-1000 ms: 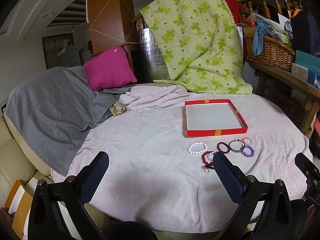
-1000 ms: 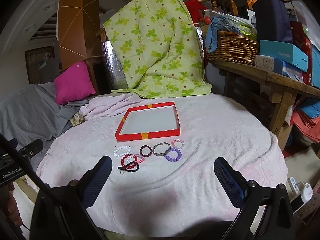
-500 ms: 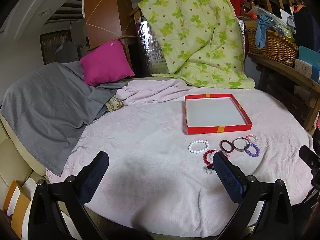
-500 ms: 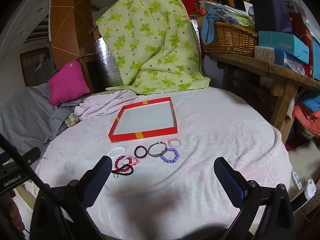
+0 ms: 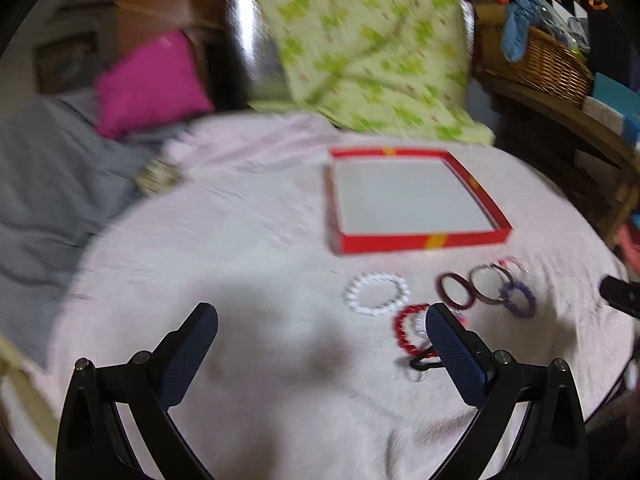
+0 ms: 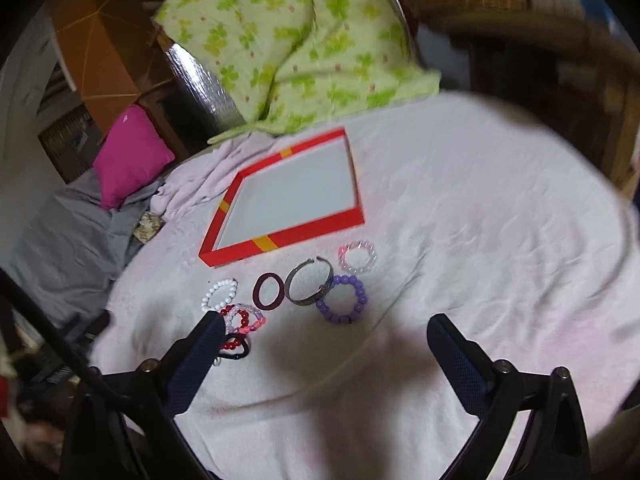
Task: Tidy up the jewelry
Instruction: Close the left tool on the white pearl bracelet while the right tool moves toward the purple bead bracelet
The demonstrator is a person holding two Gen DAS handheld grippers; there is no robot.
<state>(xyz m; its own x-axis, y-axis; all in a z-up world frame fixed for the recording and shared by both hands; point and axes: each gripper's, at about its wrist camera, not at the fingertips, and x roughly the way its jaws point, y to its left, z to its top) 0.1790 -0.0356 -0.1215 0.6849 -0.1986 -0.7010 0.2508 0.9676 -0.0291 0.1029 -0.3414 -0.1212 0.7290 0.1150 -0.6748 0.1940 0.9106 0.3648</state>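
An empty red box [image 5: 420,236] with a white floor [image 6: 280,236] lies on the pink cloth. In front of it lie several bracelets: white beads [image 5: 376,294] [image 6: 219,293], a maroon ring [image 5: 456,290] [image 6: 269,292], a metal bangle [image 5: 489,283] [image 6: 309,286], purple beads [image 5: 518,300] [image 6: 343,299], pale pink beads [image 6: 357,257], red beads [image 5: 406,330] [image 6: 236,316] and a black hair tie [image 6: 236,350]. My left gripper [image 5: 322,338] is open above the cloth, left of the red beads. My right gripper [image 6: 324,338] is open, just in front of the purple beads.
A green floral quilt [image 5: 372,48] hangs behind the table. A magenta pillow [image 5: 148,80] and grey blanket [image 5: 48,184] lie at the left. A wooden bench with a wicker basket [image 5: 536,60] stands at the right. The tip of my other gripper [image 5: 620,300] shows at the right edge.
Both grippers have moved forward and down toward the bracelets, which look larger and closer. The right view has tilted. Both stay open.
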